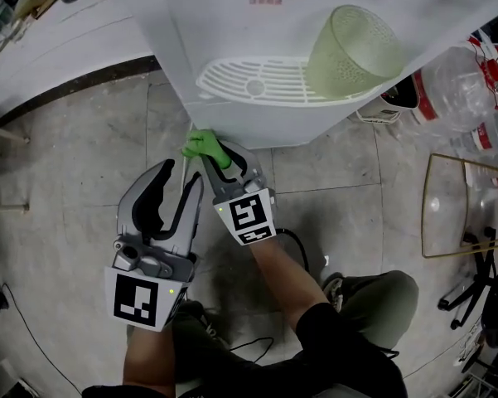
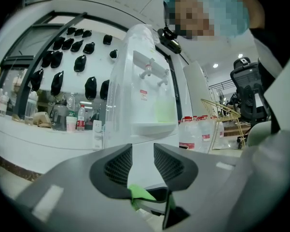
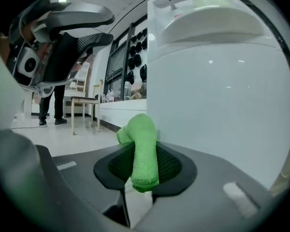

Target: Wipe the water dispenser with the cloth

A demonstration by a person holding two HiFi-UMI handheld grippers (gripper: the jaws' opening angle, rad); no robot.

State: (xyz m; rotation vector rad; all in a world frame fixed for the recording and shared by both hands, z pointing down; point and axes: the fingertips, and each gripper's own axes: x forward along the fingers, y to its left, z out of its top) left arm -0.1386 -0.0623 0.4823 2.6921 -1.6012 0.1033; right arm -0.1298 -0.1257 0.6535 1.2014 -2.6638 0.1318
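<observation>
The white water dispenser (image 1: 257,65) stands ahead of me, with a slotted drip tray (image 1: 265,81) and a pale green cup (image 1: 352,52) on it. My right gripper (image 1: 211,157) is shut on a folded green cloth (image 1: 204,146), held low at the dispenser's front left corner; the cloth (image 3: 142,151) stands up between the jaws beside the white front panel (image 3: 222,110). My left gripper (image 1: 176,191) hangs just left of and behind the right one, open with nothing between its jaws. The dispenser (image 2: 145,100) rises beyond the left gripper (image 2: 142,166).
Large water bottles (image 1: 464,89) lie to the dispenser's right beside a gold wire stand (image 1: 468,206). A white counter (image 1: 58,40) runs along the back left. Legs and a shoe (image 1: 336,288) are below, with a cable on the tiled floor (image 1: 74,164). A chair (image 3: 84,111) stands far left.
</observation>
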